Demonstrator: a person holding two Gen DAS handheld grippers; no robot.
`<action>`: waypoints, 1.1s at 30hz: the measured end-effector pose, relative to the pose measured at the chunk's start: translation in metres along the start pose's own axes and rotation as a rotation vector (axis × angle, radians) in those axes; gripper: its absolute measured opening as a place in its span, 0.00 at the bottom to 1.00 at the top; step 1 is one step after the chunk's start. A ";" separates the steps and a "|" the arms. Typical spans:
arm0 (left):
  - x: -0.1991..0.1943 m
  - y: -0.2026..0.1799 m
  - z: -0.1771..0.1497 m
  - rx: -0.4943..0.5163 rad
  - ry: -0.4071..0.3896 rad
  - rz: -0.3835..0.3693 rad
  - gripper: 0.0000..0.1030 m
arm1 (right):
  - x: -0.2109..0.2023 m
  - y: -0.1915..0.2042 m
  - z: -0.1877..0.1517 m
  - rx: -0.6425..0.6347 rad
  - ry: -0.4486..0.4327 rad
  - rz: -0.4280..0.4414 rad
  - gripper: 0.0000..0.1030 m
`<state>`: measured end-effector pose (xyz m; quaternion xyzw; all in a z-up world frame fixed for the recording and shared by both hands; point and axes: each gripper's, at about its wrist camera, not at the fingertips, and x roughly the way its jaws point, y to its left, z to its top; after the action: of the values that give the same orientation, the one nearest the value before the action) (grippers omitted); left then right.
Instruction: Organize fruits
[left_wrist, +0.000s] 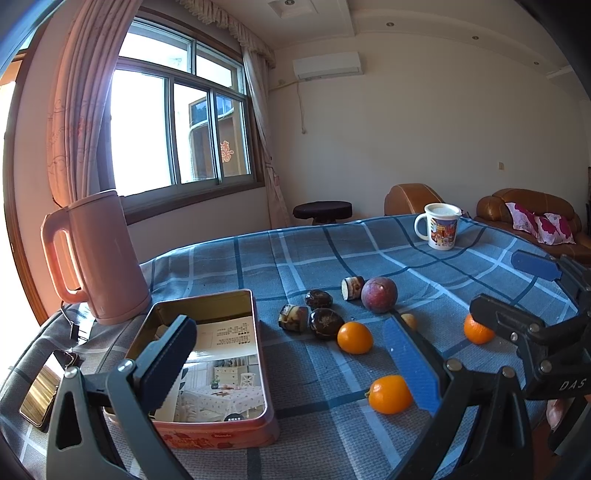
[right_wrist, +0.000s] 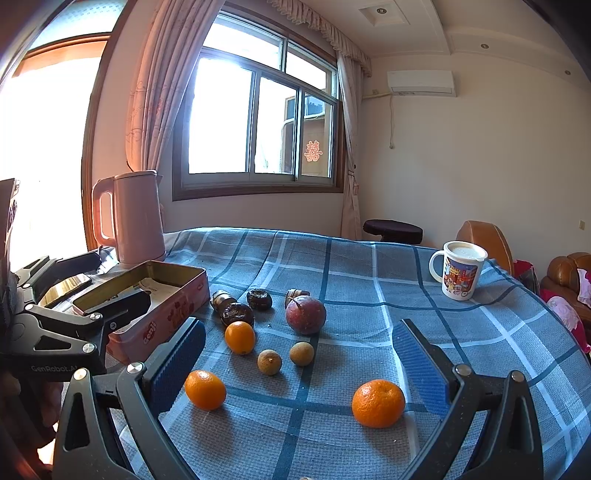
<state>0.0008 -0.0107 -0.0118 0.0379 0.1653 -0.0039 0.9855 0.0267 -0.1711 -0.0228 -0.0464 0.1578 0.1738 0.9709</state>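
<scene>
L gripper: jaws apart, hovering btwn open pink rectangular metal tin & small round orange citrus. R gripper: jaws apart, empty, above blue plaid tablecloth.

On the left gripper at your nine o'clock you can read "GenRobot.AI". The right gripper at three o'clock shows "DAS". A red 囍 sign sits on the window pane. The tin's side lettering is too unclear to read.
</scene>
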 end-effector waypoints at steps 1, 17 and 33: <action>0.000 0.000 -0.001 0.000 0.001 -0.001 1.00 | 0.000 0.000 0.000 -0.001 -0.001 -0.001 0.99; 0.010 -0.006 -0.009 0.019 0.037 -0.012 1.00 | 0.005 -0.009 -0.009 -0.003 0.013 -0.061 0.99; 0.031 -0.027 -0.021 0.042 0.139 -0.104 1.00 | 0.026 -0.055 -0.026 0.072 0.104 -0.194 0.99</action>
<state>0.0231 -0.0363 -0.0435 0.0498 0.2350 -0.0559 0.9691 0.0613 -0.2185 -0.0539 -0.0356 0.2089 0.0704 0.9748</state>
